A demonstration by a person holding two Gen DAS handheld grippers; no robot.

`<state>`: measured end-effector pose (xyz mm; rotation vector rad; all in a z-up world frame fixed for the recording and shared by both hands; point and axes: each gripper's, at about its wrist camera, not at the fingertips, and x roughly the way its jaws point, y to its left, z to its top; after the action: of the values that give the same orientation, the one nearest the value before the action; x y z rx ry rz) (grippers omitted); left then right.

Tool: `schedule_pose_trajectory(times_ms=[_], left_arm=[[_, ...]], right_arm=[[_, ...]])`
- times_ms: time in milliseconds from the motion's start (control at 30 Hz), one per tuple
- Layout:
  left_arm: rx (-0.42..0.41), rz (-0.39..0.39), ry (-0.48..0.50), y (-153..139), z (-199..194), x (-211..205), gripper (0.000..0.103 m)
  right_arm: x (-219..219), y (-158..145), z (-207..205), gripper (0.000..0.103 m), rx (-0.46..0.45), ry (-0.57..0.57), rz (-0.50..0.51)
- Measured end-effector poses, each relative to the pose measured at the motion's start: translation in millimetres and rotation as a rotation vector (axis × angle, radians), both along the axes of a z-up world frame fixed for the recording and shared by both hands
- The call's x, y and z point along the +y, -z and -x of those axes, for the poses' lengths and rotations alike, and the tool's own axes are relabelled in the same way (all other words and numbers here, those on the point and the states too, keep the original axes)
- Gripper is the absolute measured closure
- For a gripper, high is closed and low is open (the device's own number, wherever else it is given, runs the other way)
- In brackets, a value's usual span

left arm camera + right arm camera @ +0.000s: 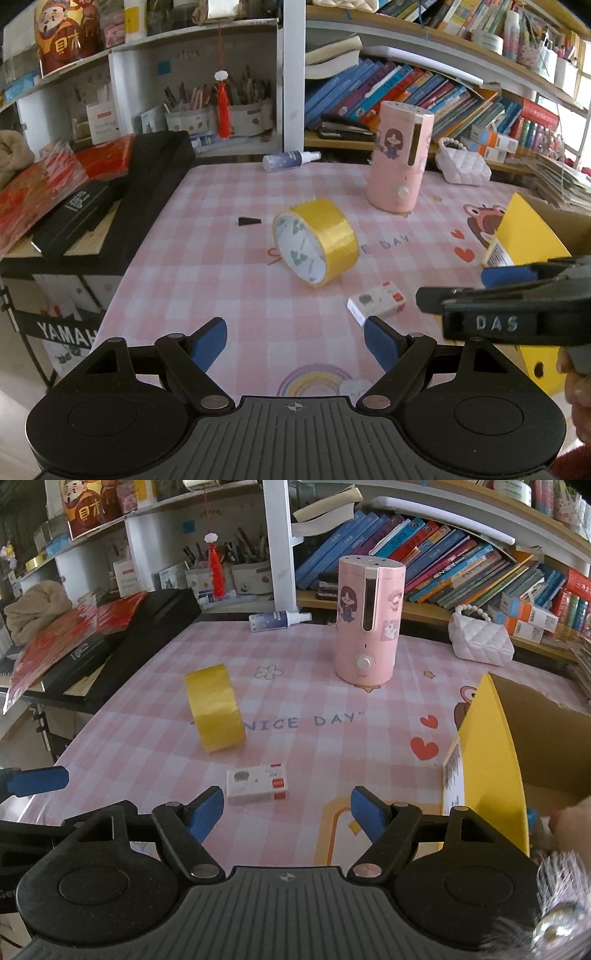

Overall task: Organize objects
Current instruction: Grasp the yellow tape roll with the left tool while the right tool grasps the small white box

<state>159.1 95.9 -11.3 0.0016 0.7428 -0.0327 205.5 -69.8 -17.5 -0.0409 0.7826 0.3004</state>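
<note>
In the left wrist view, a yellow cardboard box is seen at the right edge of the table; its inside is cut off by the frame and hidden behind the right tongs, so its contents cannot be told. On the shelf behind, pen holders crammed with pens and pencils are made out, though blurred. The left tongs are held with the blue pads wide apart, nothing between them. The right tongs are seen only from the side, so their opening cannot be judged here. A roll of yellow tape is stood on its edge near the table's middle, its white core printed in green. A small white box with a red mark is laid flat just ahead of the left tongs' right pad. A pink cylindrical appliance with a girl sticker is stood upright farther back, a spray bottle lies on its side at the far edge, and a small black wedge lies left of the tape. In the right wrist view, the yellow cardboard box is shown open with a brown interior, mostly cut off. The right tongs are spread apart and empty, with the small white box just ahead between the pads. The yellow tape is seen edge-on, beyond and left. A blue pad of the left tongs enters at the left edge.
</note>
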Motion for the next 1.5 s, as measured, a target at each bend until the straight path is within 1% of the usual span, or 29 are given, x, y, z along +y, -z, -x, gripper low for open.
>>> schedule_pose_trajectory(times_ms=[467, 700, 767, 800, 833, 867, 1033, 1200, 1233, 1267, 1367, 1433, 1500], left_arm=[[0.011, -0.016, -0.074, -1, -43, 15, 0.019], [0.008, 0.019, -0.086, -3, -55, 15, 0.019], [0.008, 0.026, -0.084, -2, -59, 14, 0.019], [0.007, 0.029, -0.082, -2, -61, 13, 0.019], [0.007, 0.033, -0.080, -2, -62, 12, 0.019], [0.009, 0.038, -0.077, -1, -64, 11, 0.019], [0.014, 0.070, -0.053, 0, -75, 1, 0.019], [0.046, 0.131, -0.024, 8, -93, -10, 0.019], [0.053, 0.142, -0.017, 10, -97, -12, 0.019], [0.059, 0.151, -0.008, 12, -101, -16, 0.016], [0.067, 0.153, -0.008, 20, -113, -23, 0.015], [0.091, 0.141, -0.026, 26, -122, -27, 0.015], [0.105, 0.145, -0.029, 32, -130, -29, 0.018]], right_arm=[[27, 33, -48, 0.029, 0.066, -0.080, 0.022], [37, 52, -68, 0.029, 0.113, -0.105, 0.018], [38, 56, -70, 0.031, 0.126, -0.114, 0.014], [38, 57, -70, 0.036, 0.118, -0.117, 0.018], [38, 57, -69, 0.045, 0.105, -0.127, 0.024], [38, 57, -68, 0.051, 0.094, -0.142, 0.027], [27, 51, -67, 0.051, 0.102, -0.104, 0.036], [6, 31, -52, 0.051, 0.072, -0.081, 0.043], [2, 28, -49, 0.051, 0.065, -0.077, 0.041], [-1, 25, -47, 0.051, 0.057, -0.073, 0.040], [-7, 18, -43, 0.051, 0.030, -0.076, 0.046], [-11, 17, -41, 0.051, 0.024, -0.074, 0.049], [-15, 15, -40, 0.051, 0.024, -0.073, 0.048]])
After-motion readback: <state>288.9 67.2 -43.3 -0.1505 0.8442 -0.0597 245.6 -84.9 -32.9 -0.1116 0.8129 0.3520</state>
